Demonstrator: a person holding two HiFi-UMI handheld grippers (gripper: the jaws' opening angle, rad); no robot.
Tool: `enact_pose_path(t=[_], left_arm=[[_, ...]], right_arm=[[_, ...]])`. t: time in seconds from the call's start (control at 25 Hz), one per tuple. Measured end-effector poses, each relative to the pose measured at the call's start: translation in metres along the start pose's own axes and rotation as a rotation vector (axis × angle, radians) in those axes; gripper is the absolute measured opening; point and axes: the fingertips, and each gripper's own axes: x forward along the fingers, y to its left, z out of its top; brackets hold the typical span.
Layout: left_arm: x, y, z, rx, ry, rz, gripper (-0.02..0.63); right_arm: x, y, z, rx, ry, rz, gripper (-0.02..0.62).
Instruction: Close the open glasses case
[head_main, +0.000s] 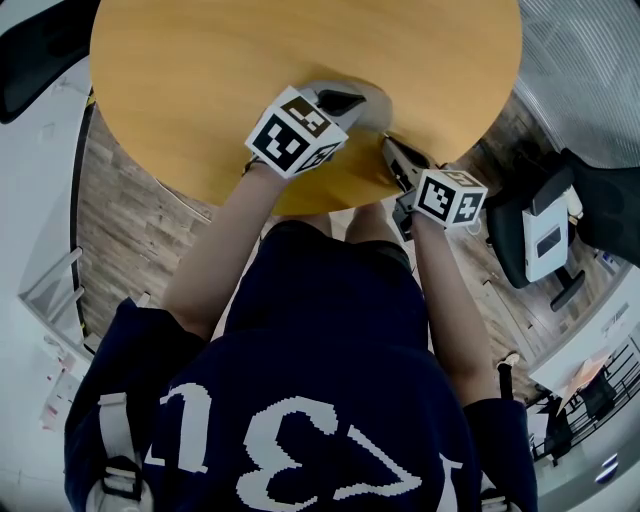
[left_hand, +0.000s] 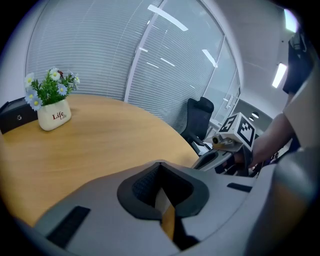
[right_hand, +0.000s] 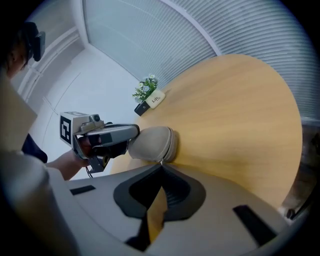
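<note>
Right gripper view gives the clearest look at the glasses case (right_hand: 152, 144) — a rounded, beige shell with a cloth-like skin and a dark seam running round the end that shows at the right there. Its two halves lie together along that seam. It rests on the round wooden table (right_hand: 235, 110), close to the near edge and between the two grippers. In the head view its long axis runs roughly left to right, along the table's near edge.

The left gripper (right_hand: 132, 134) comes in from the left, and its jaw ends lie against the upper left part of the case. In the left gripper view its jaws are drawn fully together, with only a sliver of tabletop showing through behind them.

The right gripper (right_hand: 161, 167) is at the case's near side, its jaws likewise brought together. Their tips sit just under the seam — whether they touch the case or stop just short of it cannot be told. No part of the case shows between its pads.
</note>
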Motion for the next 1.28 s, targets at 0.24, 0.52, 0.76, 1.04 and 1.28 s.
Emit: enact_pose_path(t=[0.24, 0.52, 0.76, 1.04, 1.28], left_arm=[[0.003, -0.001, 0.0, 0.04, -0.025, 0.03, 0.014], [0.001, -0.001, -0.001, 0.04, -0.032, 0.028, 0.014], [0.003, -0.001, -0.001, 0.034, -0.031, 0.026, 0.014], [0.002, -0.001, -0.003, 0.042, -0.033, 0.034, 0.014], [0.002, -0.002, -0.002, 0.04, -0.037, 0.031, 0.014]], right_arm=[[0.006, 0.002, 0.0, -0.064, 0.026, 0.024, 0.031], [0.005, 0.001, 0.004, -0.016, -0.019, 0.017, 0.025], [0.0, -0.004, 0.007, -0.042, -0.054, 0.004, 0.021], [-0.002, -0.01, 0.015, -0.083, -0.048, -0.018, 0.021], [-0.003, -0.012, 0.018, -0.103, -0.021, 0.015, 0.021]])
